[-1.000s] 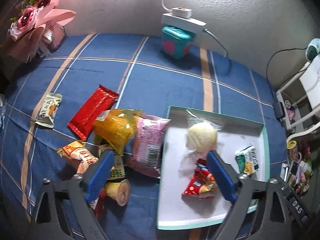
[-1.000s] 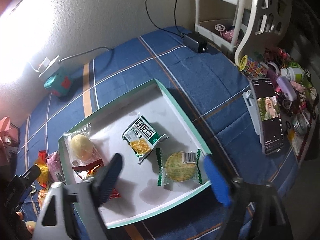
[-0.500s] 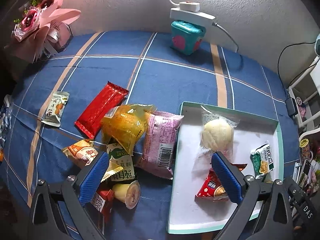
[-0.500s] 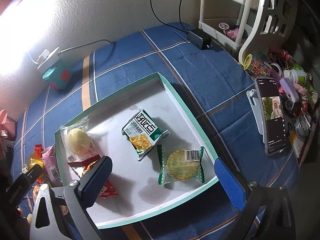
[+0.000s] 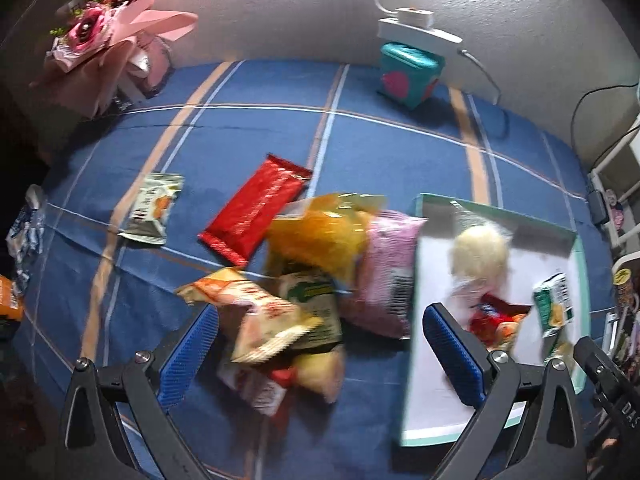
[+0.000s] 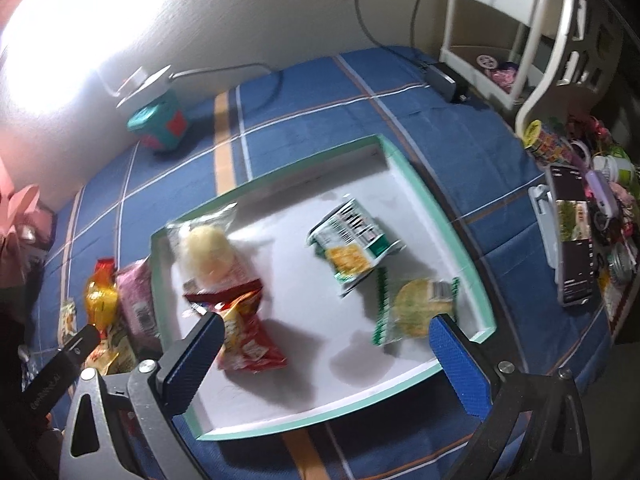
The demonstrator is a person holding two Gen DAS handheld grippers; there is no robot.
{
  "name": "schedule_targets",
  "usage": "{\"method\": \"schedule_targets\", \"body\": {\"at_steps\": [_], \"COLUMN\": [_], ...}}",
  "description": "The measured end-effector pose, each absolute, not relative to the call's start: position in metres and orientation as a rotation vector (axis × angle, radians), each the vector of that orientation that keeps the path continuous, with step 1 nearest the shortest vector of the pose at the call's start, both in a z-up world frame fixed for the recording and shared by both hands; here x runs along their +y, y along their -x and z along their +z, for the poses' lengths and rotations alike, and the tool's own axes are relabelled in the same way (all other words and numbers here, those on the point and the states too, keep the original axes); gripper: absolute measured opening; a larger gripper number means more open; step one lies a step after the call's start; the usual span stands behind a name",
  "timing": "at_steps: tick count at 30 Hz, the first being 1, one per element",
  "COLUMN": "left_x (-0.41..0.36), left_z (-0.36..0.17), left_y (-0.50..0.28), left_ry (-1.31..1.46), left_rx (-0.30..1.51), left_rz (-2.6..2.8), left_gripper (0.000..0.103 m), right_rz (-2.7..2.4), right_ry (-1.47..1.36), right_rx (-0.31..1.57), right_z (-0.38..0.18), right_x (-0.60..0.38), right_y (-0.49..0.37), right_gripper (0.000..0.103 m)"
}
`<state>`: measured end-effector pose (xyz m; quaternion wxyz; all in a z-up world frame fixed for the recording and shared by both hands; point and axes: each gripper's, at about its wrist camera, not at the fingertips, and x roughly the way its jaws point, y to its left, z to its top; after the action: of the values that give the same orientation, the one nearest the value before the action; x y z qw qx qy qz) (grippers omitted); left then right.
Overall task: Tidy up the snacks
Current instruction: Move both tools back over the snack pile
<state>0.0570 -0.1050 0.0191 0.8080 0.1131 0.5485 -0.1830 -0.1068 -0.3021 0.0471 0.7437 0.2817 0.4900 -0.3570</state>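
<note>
From the left wrist, the left claw [image 5: 316, 344] gapes empty above a heap of snack packets [image 5: 304, 280] on the blue plaid worktop [image 5: 248, 128], beside the tray [image 5: 582, 280]. From the right wrist, the right claw [image 6: 326, 344] spreads wide, empty, over the tray [image 6: 444, 216] holding a red chip bag [image 6: 244, 332], a wrapped bun [image 6: 206, 252], a green packet [image 6: 352, 244] and a round cracker [image 6: 420, 306].

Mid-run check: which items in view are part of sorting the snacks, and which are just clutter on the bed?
Job items: tray; in it, bun, red chip bag, green packet, round cracker; loose pile, red bar, small packet.

Clutter: teal box, power strip, phone, pink bouquet, white rack.
</note>
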Motion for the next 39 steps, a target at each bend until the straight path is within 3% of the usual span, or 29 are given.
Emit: {"method": "schedule_targets", "body": {"at_steps": [8,23,39], "left_x": [-0.068,0.037,0.011], "left_z": [0.028,0.034,-0.024], "left_y": [-0.07,-0.109,-0.114], "left_ry": [-0.301,-0.112,-0.166], "left_rx": [1.115,1.143,1.317], "left_rz": [-0.313,-0.144,-0.191], "left_gripper": [0.102,0.102,0.102], "right_rz": [-0.686,-0.509,-0.481], "right_ry": [-0.582,-0.531,-0.481], "right_rx": [1.093,1.13,1.273], "right_z": [0.045,0.036,-0.011], "right_x": [-0.263,-0.183,-0.154], "right_y": [0.081,0.02,-0.009], "right_gripper": [0.103,0.103,0.103]}}
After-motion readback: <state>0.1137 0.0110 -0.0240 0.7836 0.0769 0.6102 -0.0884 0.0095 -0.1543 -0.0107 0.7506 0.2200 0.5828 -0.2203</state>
